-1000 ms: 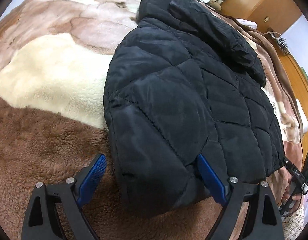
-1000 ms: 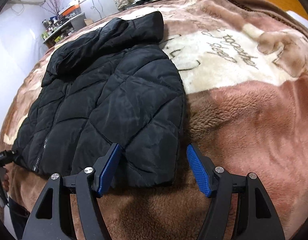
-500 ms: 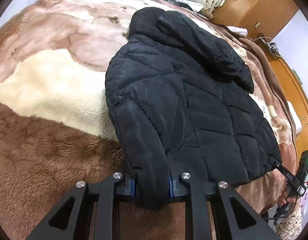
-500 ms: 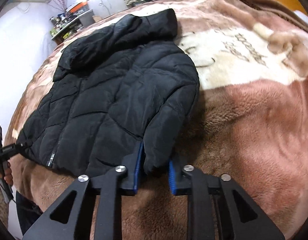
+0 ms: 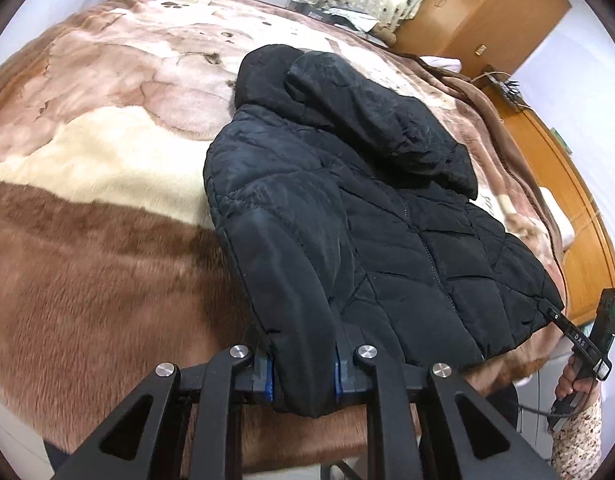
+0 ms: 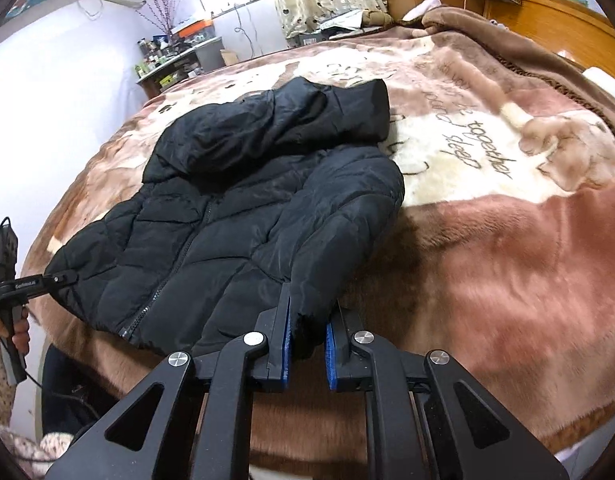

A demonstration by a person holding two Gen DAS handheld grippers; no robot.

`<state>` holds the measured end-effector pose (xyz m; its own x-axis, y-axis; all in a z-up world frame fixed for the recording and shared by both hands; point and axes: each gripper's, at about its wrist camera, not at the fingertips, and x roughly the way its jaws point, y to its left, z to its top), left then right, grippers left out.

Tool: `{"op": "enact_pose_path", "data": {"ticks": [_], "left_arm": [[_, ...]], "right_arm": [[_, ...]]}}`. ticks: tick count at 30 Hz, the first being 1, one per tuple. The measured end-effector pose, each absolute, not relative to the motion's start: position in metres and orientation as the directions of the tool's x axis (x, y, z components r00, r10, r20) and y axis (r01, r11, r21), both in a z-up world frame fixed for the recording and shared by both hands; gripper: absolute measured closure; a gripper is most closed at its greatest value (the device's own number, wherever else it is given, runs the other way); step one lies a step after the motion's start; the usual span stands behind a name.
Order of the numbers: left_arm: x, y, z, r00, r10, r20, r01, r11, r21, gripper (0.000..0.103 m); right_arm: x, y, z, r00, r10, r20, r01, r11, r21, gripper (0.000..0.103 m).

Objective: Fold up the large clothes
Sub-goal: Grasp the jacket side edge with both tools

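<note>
A black quilted hooded jacket (image 5: 387,200) lies front up, zipped, on a plush blanket. My left gripper (image 5: 303,368) is shut on the end of the sleeve on the jacket's left side, and the sleeve hangs lifted off the blanket. In the right wrist view the same jacket (image 6: 235,208) shows its other sleeve end between the blue pads of my right gripper (image 6: 307,340). Its jaws are closing on that cloth and the pads press it. Both sleeve ends are raised while the body and hood rest flat.
The brown, pink and cream blanket (image 5: 87,260) covers a wide bed (image 6: 507,260). A wooden bed frame (image 5: 579,208) runs along the far side, beside a wardrobe (image 5: 487,8). A cluttered shelf (image 6: 175,60) stands by the wall. A person's hand (image 6: 11,332) grips the other tool.
Both grippers went from wide open around the sleeve ends to shut on them. Both have since risen and drawn back, lifting the sleeve ends off the blanket.
</note>
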<state>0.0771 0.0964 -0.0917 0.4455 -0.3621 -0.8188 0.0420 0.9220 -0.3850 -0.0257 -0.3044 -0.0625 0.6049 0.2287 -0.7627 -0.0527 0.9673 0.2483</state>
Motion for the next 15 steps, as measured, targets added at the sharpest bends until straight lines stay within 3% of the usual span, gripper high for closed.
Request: {"op": "enact_pose_path", "data": {"ticks": [15], "left_arm": [[-0.009,0.104,-0.045,0.426,-0.441,-0.79,0.087,0.889,-0.45,0.084]], "right_arm": [[-0.111,-0.312,-0.022,0.637,0.278,-0.719,-0.068,0.949,0.307,0.09]]}}
